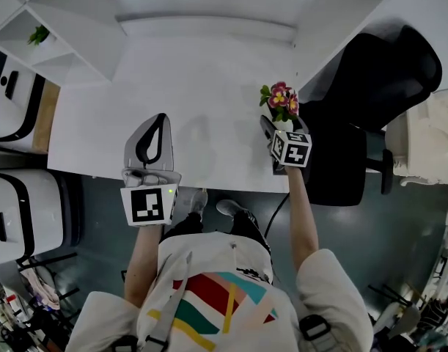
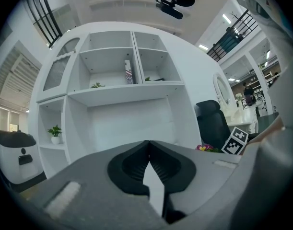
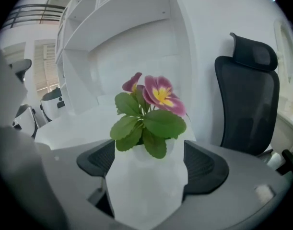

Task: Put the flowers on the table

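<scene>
Pink-and-purple artificial flowers (image 3: 158, 94) with broad green leaves, in a small white pot (image 3: 148, 176). The pot stands upright on the white tabletop (image 1: 202, 86), near its right edge.

Right gripper (image 3: 153, 159): jaws spread wide, one ribbed black pad (image 3: 204, 164) on each side of the pot. Pads look clear of the pot wall, though white pot against white tabletop makes the gap hard to read. Not gripping.

Left gripper (image 2: 147, 145): jaws closed, tips meeting, nothing between them. It hangs above the tabletop's near-left part, well apart from the flowers.

Head view only: both grippers in one picture, the pot's place on the tabletop, and a black office chair (image 1: 385, 72) just right of the tabletop.

Left gripper view only: a white shelf unit (image 2: 112, 80) behind the tabletop, with a small green plant in a white pot (image 2: 54, 131) on a low side shelf. The flowers barely show at right.
</scene>
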`<move>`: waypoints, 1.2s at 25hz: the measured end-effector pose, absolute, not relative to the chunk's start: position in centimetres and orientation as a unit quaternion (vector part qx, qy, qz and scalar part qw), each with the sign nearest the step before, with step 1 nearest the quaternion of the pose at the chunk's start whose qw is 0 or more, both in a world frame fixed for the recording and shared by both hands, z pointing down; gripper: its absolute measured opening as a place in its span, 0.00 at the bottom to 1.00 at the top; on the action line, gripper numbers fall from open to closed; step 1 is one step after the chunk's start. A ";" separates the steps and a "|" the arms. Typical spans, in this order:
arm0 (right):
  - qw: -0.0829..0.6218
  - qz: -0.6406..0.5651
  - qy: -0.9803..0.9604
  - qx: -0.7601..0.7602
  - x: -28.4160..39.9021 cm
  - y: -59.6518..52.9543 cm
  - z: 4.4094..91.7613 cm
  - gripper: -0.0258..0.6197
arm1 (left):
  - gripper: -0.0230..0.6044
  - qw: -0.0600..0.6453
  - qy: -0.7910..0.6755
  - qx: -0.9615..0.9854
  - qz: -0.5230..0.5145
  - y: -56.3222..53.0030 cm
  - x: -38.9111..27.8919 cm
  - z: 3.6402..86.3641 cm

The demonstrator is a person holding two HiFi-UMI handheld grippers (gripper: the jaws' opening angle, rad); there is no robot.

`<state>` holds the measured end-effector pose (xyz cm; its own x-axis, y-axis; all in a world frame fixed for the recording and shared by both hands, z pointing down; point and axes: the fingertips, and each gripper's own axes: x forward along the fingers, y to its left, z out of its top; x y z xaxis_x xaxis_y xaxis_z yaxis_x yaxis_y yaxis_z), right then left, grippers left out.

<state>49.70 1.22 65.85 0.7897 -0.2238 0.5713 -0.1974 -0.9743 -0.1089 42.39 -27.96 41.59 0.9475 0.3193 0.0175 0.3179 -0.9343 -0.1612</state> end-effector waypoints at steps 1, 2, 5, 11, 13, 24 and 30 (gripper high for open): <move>0.022 -0.304 0.109 -0.946 49.3 1.3 65.6 0.70 | 0.04 0.080 -0.165 -0.983 0.007 -27.8 42.4 41.5; 0.023 -0.304 0.106 -0.947 48.9 1.4 65.3 0.70 | 0.04 0.080 -0.169 -0.982 0.010 -27.6 42.5 41.3; 0.024 -0.295 0.098 -0.950 48.2 1.4 63.7 0.70 | 0.04 0.077 -0.182 -0.980 0.022 -26.9 42.7 40.7; -0.012 -0.256 0.092 -0.962 47.4 1.4 58.0 0.70 | 0.04 0.061 -0.213 -0.975 0.032 -24.8 42.6 40.3; -0.024 -0.230 0.091 -0.969 47.2 1.3 55.1 0.69 | 0.04 0.056 -0.222 -0.973 0.037 -24.2 42.5 40.1; -0.095 -0.025 0.049 -0.994 43.3 -0.7 40.1 0.18 | 0.04 0.059 -0.255 -0.962 0.078 -22.7 41.5 37.9; -0.081 0.014 0.057 -0.995 40.4 -3.4 37.9 0.12 | 0.04 0.085 -0.257 -0.957 0.107 -22.6 41.1 36.0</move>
<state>40.42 -3.40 37.89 0.9931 -0.1153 -0.0195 -0.1106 -0.9805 0.1624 41.13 -22.65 36.00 0.8446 0.5107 -0.1610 0.4741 -0.8529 -0.2185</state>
